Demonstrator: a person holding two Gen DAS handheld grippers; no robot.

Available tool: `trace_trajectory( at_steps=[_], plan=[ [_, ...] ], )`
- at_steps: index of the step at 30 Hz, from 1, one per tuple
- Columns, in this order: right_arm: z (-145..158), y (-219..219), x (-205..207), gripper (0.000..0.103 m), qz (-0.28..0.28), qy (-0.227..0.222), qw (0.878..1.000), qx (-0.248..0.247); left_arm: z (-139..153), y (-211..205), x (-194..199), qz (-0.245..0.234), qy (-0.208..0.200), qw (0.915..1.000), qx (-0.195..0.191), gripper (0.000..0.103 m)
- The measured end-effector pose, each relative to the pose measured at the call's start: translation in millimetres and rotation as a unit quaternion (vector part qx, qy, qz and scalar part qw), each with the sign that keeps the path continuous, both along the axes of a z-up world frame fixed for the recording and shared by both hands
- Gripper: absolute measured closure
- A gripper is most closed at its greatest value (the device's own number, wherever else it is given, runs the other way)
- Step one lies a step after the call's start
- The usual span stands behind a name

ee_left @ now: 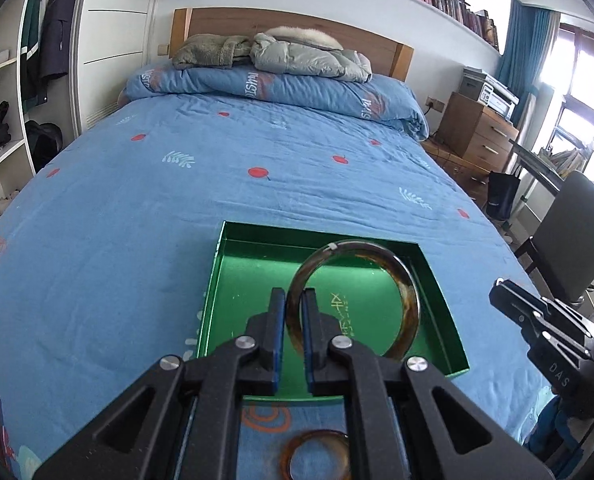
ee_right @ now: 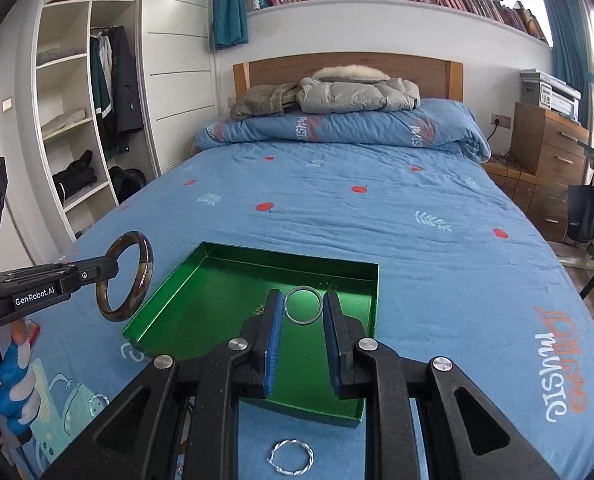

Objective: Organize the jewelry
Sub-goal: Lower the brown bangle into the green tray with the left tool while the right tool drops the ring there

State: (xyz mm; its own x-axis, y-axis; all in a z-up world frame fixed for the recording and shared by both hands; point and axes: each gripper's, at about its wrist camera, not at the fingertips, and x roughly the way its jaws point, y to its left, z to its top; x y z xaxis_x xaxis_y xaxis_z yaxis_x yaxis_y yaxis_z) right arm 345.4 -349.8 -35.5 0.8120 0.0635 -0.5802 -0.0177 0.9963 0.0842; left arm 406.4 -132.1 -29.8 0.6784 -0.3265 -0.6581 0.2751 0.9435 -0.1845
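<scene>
My left gripper (ee_left: 295,304) is shut on the rim of a brown tortoiseshell bangle (ee_left: 411,300), which stands upright above the open green tray (ee_left: 249,288) on the blue bed. The right wrist view shows that gripper (ee_right: 113,266) and bangle (ee_right: 147,270) left of the tray (ee_right: 201,300). My right gripper (ee_right: 303,308) is shut on a thin silver ring bangle (ee_right: 303,288), held upright over the tray. In the left wrist view the right gripper (ee_left: 501,292) pokes in from the right. An orange-brown bangle (ee_left: 297,440) and a twisted silver bangle (ee_right: 291,462) lie on the bedspread in front of the tray.
A folded quilt (ee_right: 337,128) with coats on it lies at the headboard. A wooden drawer unit (ee_right: 549,148) with a printer and a dark chair (ee_left: 569,240) stand to the right of the bed. An open wardrobe (ee_right: 69,120) is on the left.
</scene>
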Motion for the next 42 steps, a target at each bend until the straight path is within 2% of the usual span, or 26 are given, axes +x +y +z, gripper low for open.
trace_trajectory(
  at_steps=[9,14,17,24,33,36,40,42],
  plan=[
    [-61.9,-15.3,59.3,0.083,-0.003,0.064,0.998,0.01,-59.9,-24.0,54.6,0.001,0.045,0.9983,0.037,0.096],
    [-99.7,-19.5,78.6,0.083,-0.002,0.118,0.993,0.003,-91.7,-35.9,65.5,-0.001,0.07,0.9951,0.07,0.096],
    [-112.9,-19.5,79.4,0.083,0.001,0.134,0.991,-0.006,-104.7,-39.2,67.4,-0.004,0.079,0.9936,0.081,0.096],
    [-116.3,-9.0,79.0,0.083,0.015,0.138,0.989,-0.042,-111.6,-40.5,69.1,-0.007,0.083,0.993,0.084,0.095],
    [-116.2,-6.7,78.2,0.08,0.015,0.137,0.989,-0.051,-112.2,-44.6,69.0,-0.004,0.075,0.9926,0.095,0.094],
    [-115.2,-5.1,78.9,0.071,0.014,0.137,0.989,-0.057,-112.5,-43.8,69.3,-0.008,0.072,0.9928,0.096,0.094],
    [-111.8,3.2,78.2,0.052,0.009,0.142,0.987,-0.077,-108.5,-39.7,68.8,-0.017,0.073,0.9934,0.086,0.09],
    [-104.2,5.8,73.4,0.051,0.002,0.137,0.987,-0.082,-102.1,-38.2,64.8,-0.023,0.067,0.9937,0.086,0.088]
  ],
)
